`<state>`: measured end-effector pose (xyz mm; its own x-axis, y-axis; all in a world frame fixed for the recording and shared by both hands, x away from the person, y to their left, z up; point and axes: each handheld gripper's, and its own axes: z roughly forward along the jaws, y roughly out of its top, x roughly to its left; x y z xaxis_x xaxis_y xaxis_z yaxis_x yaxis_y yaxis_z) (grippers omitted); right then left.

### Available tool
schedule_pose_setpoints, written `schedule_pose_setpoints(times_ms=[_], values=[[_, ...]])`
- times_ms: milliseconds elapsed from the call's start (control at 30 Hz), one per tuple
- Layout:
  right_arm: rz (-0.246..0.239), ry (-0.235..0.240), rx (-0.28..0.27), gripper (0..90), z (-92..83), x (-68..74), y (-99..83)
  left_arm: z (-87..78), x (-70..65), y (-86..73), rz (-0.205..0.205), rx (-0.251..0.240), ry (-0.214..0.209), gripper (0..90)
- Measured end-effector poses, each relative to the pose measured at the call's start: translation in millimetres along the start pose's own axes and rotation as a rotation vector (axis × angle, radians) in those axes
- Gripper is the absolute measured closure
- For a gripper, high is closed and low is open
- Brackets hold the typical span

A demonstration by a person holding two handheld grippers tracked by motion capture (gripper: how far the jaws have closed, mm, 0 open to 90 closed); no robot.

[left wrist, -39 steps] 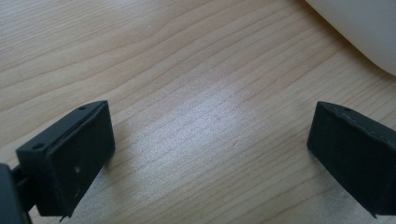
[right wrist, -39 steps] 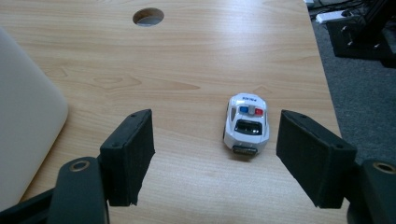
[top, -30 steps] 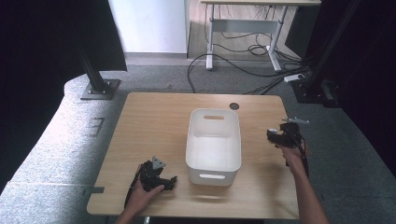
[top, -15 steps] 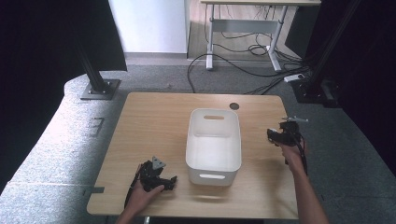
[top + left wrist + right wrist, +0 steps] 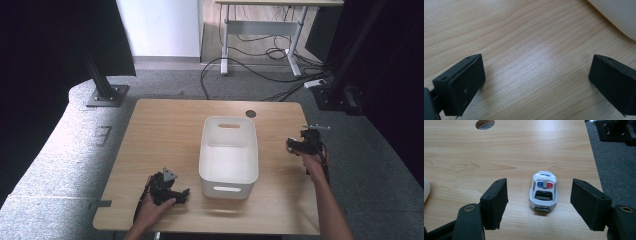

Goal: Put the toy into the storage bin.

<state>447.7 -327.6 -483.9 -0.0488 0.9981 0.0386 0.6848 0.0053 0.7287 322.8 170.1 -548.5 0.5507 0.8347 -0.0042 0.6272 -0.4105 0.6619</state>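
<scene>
Right gripper (image 5: 539, 202) hovering over a white toy police car (image 5: 543, 193), jaws spread wide with the car between them untouched, car on the wooden table (image 5: 165, 130) right of the white bin (image 5: 229, 150), left gripper (image 5: 536, 80) wide apart over bare wood

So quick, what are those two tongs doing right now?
Left tongs: open, nothing between them.
Right tongs: open, either side of the toy car, not gripping it.

The bin (image 5: 229, 150) was placed mid-table (image 5: 165, 125). The toy car (image 5: 543, 192) was found right of the bin, the cable hole (image 5: 250, 114) behind it.
</scene>
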Motion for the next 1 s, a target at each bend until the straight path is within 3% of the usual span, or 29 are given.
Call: schedule_pose_setpoints(times_ms=[433,767,1000], values=[[-0.018,0.003,-0.007,29.8,3.5,8.8,10.7,0.0,0.0,0.0,0.000,0.000,0.000,0.7],[-0.044,-0.025,0.011,29.5,8.3,12.3,14.9,0.0,0.0,0.0,0.000,0.000,0.000,0.7],[-0.027,-0.026,0.020,29.6,13.7,8.8,11.9,0.0,0.0,0.0,0.000,0.000,0.000,0.7]])
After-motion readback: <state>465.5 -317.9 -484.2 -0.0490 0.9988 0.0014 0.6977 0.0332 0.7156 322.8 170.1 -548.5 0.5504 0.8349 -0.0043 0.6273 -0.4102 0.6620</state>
